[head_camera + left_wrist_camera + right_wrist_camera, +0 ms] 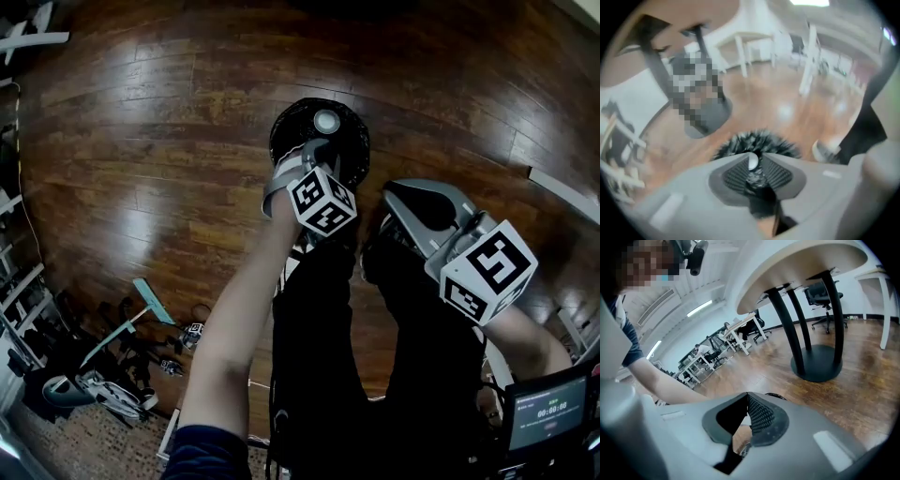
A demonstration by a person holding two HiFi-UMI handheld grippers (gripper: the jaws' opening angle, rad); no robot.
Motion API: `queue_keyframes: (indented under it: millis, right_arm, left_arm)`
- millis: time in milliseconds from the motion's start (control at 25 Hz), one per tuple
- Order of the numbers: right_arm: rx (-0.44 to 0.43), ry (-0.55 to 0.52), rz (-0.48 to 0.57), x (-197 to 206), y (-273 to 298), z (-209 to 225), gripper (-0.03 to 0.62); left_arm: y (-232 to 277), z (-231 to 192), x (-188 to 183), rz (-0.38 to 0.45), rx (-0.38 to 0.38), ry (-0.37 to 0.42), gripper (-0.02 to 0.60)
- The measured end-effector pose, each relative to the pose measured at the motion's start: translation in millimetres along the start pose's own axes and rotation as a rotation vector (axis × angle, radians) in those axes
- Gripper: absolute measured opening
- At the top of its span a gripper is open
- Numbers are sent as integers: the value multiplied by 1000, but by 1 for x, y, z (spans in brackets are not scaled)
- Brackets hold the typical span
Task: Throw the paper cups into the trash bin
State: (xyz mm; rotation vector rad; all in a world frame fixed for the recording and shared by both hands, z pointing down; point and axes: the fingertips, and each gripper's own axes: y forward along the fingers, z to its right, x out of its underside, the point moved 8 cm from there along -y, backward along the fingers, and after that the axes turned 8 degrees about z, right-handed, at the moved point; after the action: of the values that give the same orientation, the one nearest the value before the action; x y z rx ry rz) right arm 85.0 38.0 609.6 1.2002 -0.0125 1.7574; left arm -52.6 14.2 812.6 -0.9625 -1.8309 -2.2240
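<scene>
The black trash bin (pixel 319 141), lined with a dark bag, stands on the wood floor straight ahead of me. A white paper cup (pixel 326 122) lies inside it. My left gripper (pixel 314 152) hangs over the bin's near rim, its jaws open by a narrow gap with nothing pressed between them. In the left gripper view the cup (pixel 753 161) shows past the left gripper (pixel 753 157), with the bin's crinkled bag (pixel 740 143) around it. My right gripper (pixel 394 194) is held to the right of the bin. In its own view the right gripper (pixel 747 395) is shut and empty.
A round table on a black pedestal base (pixel 818 364) stands nearby, with white tables (pixel 740 331) and an office chair (pixel 824 294) farther off. Loose equipment (pixel 112 375) lies on the floor at lower left. A small screen (pixel 548 412) sits at lower right. My legs fill the bottom middle.
</scene>
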Motion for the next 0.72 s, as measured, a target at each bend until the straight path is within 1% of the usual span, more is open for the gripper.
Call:
queue_keyframes:
  millis: [40,80,200,280,400,520,600,640,720]
  right_arm:
    - [-1,-20,-18,-6,-8,-9,11]
    - [-4,-32,-36,-13,-15,-19,11]
    - [5,-31,-77,-46,-47,-47,11]
    - [17,-27,-84,-59,-65,-66,11]
    - [29,-35,-61,-64,-82,-85,11]
    - [44,-68,-10,-107,-115,-123,11]
    - [46,-87,29,-133,-131,-149,11]
    - [47,-91,40,-139,-136,-157,11]
    - [56,-83,53,-139,-139,-161,11]
  left_arm:
    - [-33,1,-10,35,-8,-51,106]
    - [-70,2,-21,71,-25,-104,112]
    - [-186,6,-56,174,-77,-266,112]
    - [-249,17,-69,210,-91,-338,112]
    - [-313,36,-77,249,-128,-416,111]
    - [-401,39,-116,339,-183,-490,110]
    - [-452,35,-137,401,-226,-515,110]
    - [-469,34,-142,424,-245,-519,111]
    - [-486,35,-147,459,-272,-511,110]
